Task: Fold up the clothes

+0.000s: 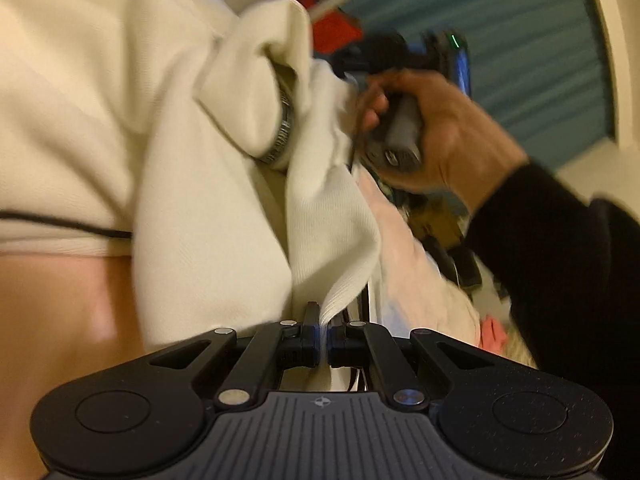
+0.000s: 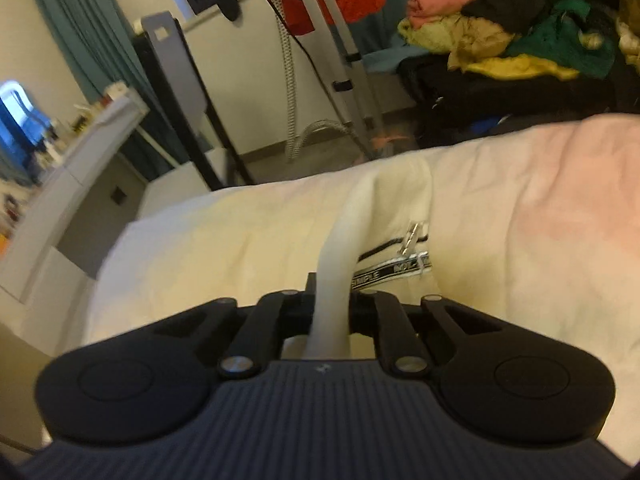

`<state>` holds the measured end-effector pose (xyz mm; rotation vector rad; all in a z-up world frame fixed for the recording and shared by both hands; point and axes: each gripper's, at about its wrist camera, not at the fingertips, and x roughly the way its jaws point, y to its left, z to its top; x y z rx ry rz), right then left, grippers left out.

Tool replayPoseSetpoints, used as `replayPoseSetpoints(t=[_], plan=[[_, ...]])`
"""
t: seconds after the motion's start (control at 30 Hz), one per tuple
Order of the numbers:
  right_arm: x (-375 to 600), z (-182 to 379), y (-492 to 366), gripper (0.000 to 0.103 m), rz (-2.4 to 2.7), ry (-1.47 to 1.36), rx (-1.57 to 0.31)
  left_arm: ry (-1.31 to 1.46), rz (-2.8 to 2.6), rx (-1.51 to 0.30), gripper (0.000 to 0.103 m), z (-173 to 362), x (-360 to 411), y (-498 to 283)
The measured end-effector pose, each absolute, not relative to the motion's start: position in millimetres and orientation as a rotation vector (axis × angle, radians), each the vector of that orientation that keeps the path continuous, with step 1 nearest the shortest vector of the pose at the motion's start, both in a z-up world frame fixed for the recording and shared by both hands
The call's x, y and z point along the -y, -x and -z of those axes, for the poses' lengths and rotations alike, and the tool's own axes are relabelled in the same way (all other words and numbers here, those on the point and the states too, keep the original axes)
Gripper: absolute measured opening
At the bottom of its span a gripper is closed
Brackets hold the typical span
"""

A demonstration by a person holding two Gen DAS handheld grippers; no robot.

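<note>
A cream white garment (image 1: 172,128) with a black-and-white lettered band (image 1: 282,136) hangs and bunches across the left wrist view. My left gripper (image 1: 323,322) is shut on a ribbed edge of it. Farther off in the same view, a hand (image 1: 436,128) in a black sleeve holds the right gripper against the same cloth. In the right wrist view the garment (image 2: 224,232) lies on the pale bed sheet (image 2: 540,208), its lettered band (image 2: 392,270) just beyond the fingers. My right gripper (image 2: 332,292) is shut on a raised fold of the cream cloth.
A heap of mixed clothes (image 2: 508,36) in pink, yellow, green and black lies beyond the bed. A metal stand (image 2: 332,52) with a hose, a dark folded frame (image 2: 176,80) and a white shelf unit (image 2: 80,148) stand on the floor to the left.
</note>
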<state>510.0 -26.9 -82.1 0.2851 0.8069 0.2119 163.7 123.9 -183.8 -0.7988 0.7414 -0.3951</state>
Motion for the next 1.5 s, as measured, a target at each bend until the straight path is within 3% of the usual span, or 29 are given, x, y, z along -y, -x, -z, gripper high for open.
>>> replayPoseSetpoints(t=[0.17,0.33,0.47,0.63,0.87,1.07,1.1,1.17,1.2,1.23,1.47,1.5], plan=[[61.6,38.7,-482.4,0.009,-0.173,-0.265,-0.678,0.753,0.412,-0.721,0.004,178.0,-115.7,-161.4],[154.7,-20.8,-426.7,0.008,-0.1,-0.364,-0.428,0.728,0.464,-0.664,0.006,162.8,-103.6,-150.9],[250.6,-29.1,-361.4,0.009,0.009,-0.477,-0.292,0.66,0.497,-0.612,0.009,150.8,-88.6,-137.0],[343.4,29.9,-263.7,0.009,0.186,-0.534,-0.282,0.489,0.48,-0.655,0.01,154.4,-60.1,-127.8],[436.2,180.1,-182.3,0.01,0.308,-1.003,-0.697,0.319,0.412,-0.744,0.01,180.7,-48.9,-125.1],[450.7,189.1,-166.4,0.013,0.186,-1.145,-0.634,0.371,0.385,-0.734,0.011,178.4,-51.7,-105.3],[452.9,193.6,-165.4,0.017,0.187,-1.181,-0.626,0.371,0.384,-0.73,0.011,175.9,-52.4,-101.0],[461.4,203.0,-158.5,0.038,0.198,-1.253,-0.607,0.374,0.38,-0.726,0.011,172.4,-53.7,-93.1],[463.6,206.6,-157.9,0.055,0.216,-1.292,-0.589,0.375,0.378,-0.726,0.011,173.2,-52.7,-95.6],[465.7,210.2,-157.3,0.06,0.235,-1.332,-0.572,0.375,0.376,-0.726,0.011,174.1,-51.7,-98.2],[491.0,230.9,-169.4,0.056,0.254,-1.429,-0.446,0.414,0.374,-0.736,0.011,178.4,-50.5,-104.1],[495.1,234.0,-171.9,0.047,0.249,-1.443,-0.44,0.419,0.375,-0.734,0.011,178.5,-51.0,-103.3]])
